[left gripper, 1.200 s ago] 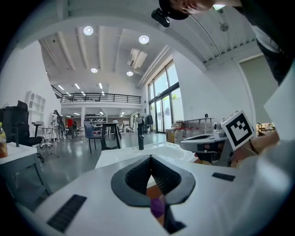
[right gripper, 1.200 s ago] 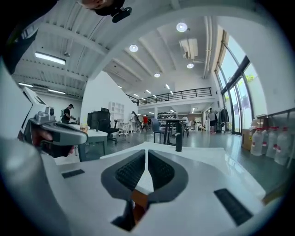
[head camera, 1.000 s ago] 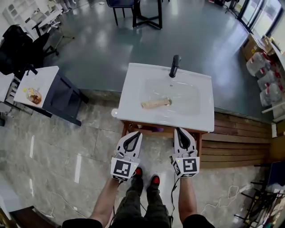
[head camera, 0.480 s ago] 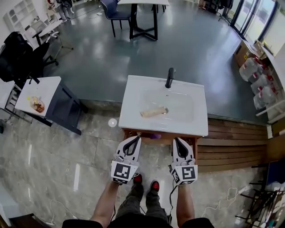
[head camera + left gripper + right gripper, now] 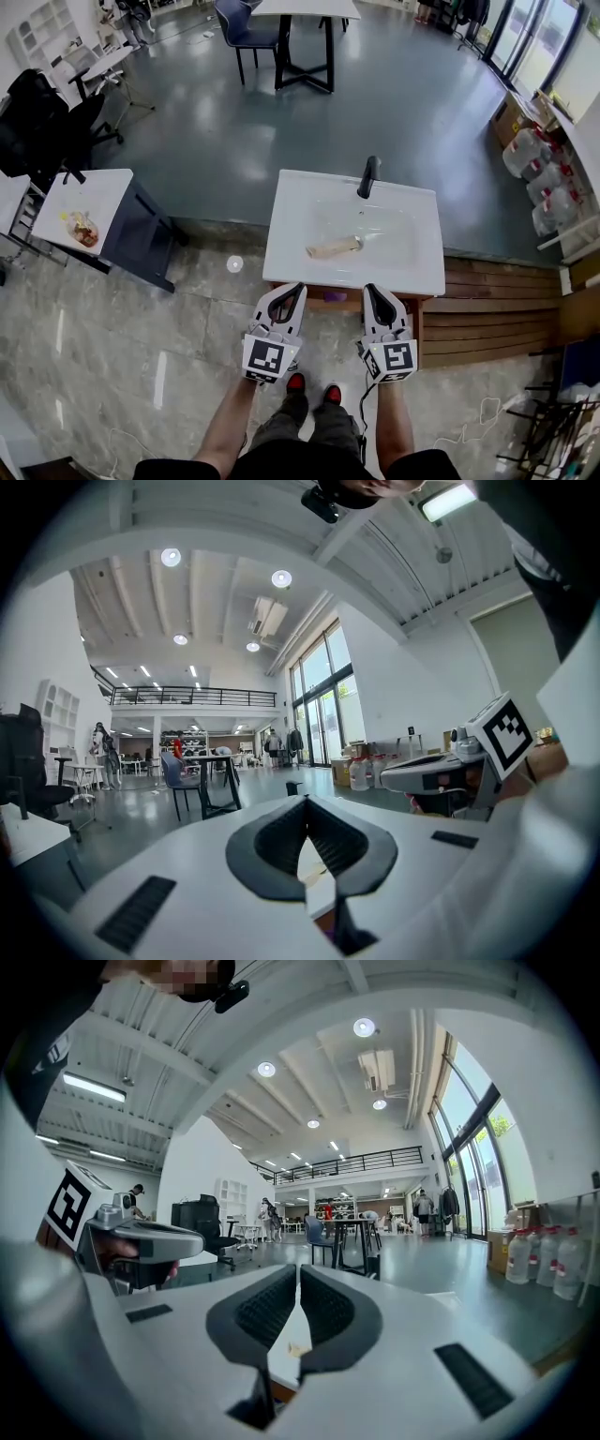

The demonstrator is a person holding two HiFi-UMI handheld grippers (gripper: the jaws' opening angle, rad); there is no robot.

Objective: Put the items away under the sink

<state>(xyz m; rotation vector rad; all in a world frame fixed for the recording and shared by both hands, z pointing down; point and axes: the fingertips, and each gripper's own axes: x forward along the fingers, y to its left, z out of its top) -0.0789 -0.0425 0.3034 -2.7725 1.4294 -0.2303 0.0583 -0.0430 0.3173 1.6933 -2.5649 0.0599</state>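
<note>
Lying slantwise near the middle of the basin of the white sink (image 5: 289, 236), a tan oblong item (image 5: 332, 247) is seen; what it is cannot be made out. The black faucet (image 5: 370, 175) is mounted at the sink's far rim, behind the item. Under the sink's near edge a wooden cabinet frame (image 5: 416, 306) is visible, and a small purple thing (image 5: 335, 296) is glimpsed just below that edge. The left gripper (image 5: 292, 291) is held just short of the sink's near edge toward its left corner, and the right gripper (image 5: 373, 291) toward its right side. Both are pointed at the sink and kept well apart from the item. The left gripper's jaws are brought together at their tips and the right gripper's are drawn to a thin slit, with nothing caught in either. Left of the sink, a small white round thing (image 5: 234, 265) lies on the floor, and farther left a white side table (image 5: 98, 187) bears a plate of food (image 5: 79, 228). Right of the sink wooden decking (image 5: 497, 309) is laid, with clear water jugs (image 5: 536, 161) beyond it. Past the sink's far side a dark table (image 5: 305, 37) is set.
</note>
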